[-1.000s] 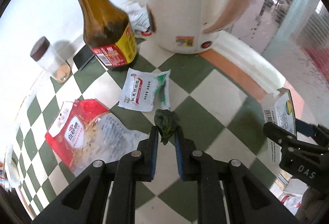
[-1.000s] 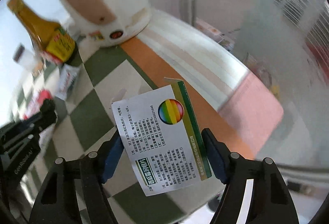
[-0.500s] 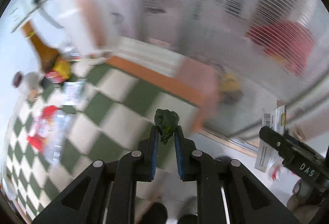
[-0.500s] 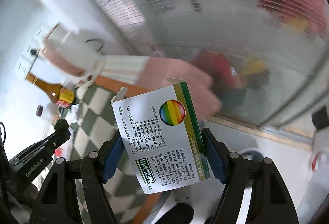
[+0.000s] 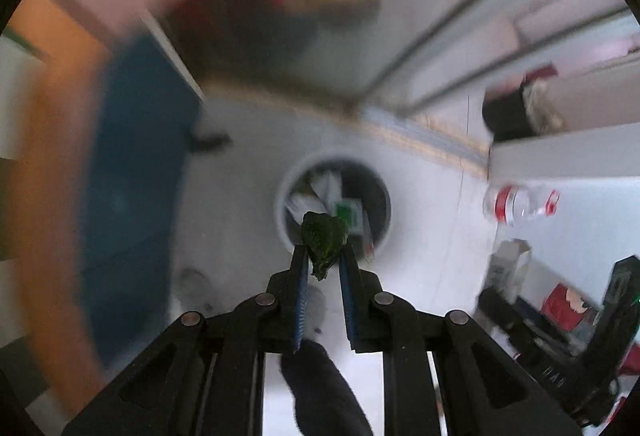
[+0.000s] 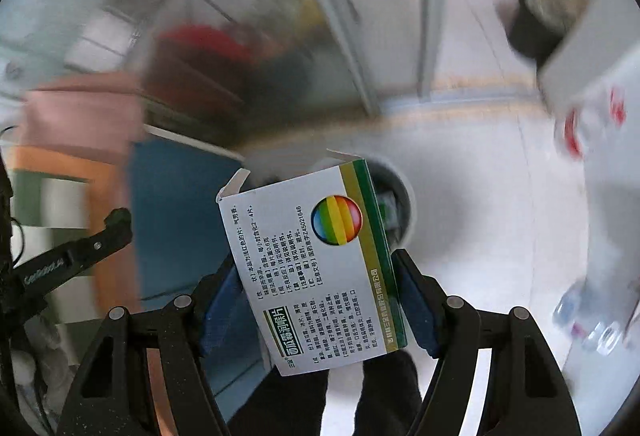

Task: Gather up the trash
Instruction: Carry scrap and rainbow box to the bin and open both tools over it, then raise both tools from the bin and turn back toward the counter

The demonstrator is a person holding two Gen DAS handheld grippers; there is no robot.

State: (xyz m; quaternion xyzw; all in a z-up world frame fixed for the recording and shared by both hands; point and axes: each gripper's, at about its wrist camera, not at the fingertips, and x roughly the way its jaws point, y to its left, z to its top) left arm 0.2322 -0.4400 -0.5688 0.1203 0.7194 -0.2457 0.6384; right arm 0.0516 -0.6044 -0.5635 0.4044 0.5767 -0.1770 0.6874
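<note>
Left tongs (image 5: 323, 258), clamped on a dark green scrap (image 5: 323, 243), point down with the white bin (image 5: 382, 236) directly beyond their tips. Right tongs (image 6: 320, 290) grip a printed carton (image 6: 316, 264) broadside, the bin (image 6: 404, 195) just past its far edge.

Trash held above the bin
A crumpled dark green scrap (image 5: 325, 240) and a white carton (image 6: 316, 268), rainbow-printed, hang over the white bin (image 5: 384, 236) holding litter.

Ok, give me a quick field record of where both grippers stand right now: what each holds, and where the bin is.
left gripper: shut on green wad
right gripper: shut on box
bin: on the floor, below the left gripper, open top, trash already inside
wad vs bin: lines up over the opening, not released
box vs bin: bin rim shows just behind the box
view: background blurred
</note>
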